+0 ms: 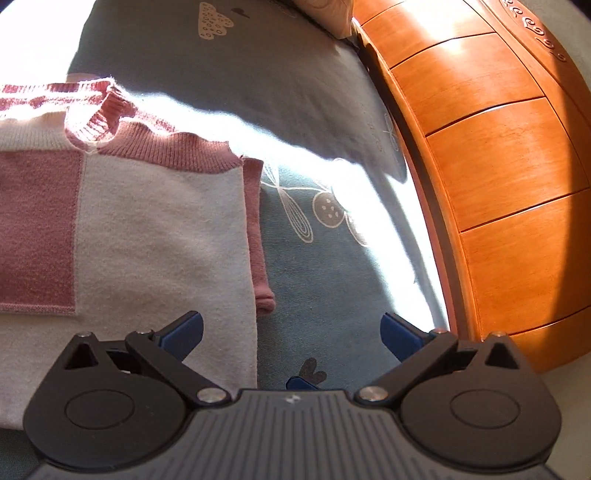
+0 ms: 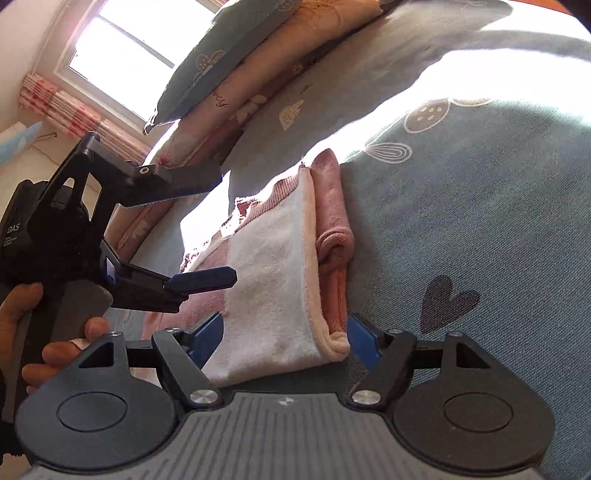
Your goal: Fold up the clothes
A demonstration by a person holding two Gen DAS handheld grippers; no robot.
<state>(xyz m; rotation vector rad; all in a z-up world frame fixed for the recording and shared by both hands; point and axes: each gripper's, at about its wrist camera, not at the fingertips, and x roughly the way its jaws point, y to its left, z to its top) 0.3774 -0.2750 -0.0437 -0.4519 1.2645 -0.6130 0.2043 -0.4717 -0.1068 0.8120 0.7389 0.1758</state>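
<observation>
Left wrist view: left gripper (image 1: 291, 334) spread wide, holding nothing, hovering over the sheet (image 1: 325, 280) just off the sweater's (image 1: 155, 236) folded edge; pink sleeve (image 1: 258, 236) tucked under, probably to square the bundle.

Right wrist view: right gripper (image 2: 284, 338) also spread wide, straddling the sweater's near corner, pads seemingly off the knit though hard to tell. Sweater lying folded on the bed, hand (image 2: 55, 339) keeping the left gripper above it.

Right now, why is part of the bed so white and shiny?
Left wrist view: a sunlight band washes out the bedsheet pattern, and the fisheye bends the wooden headboard. Right wrist view: the window glares, bleaching the sheet nearby.
</observation>
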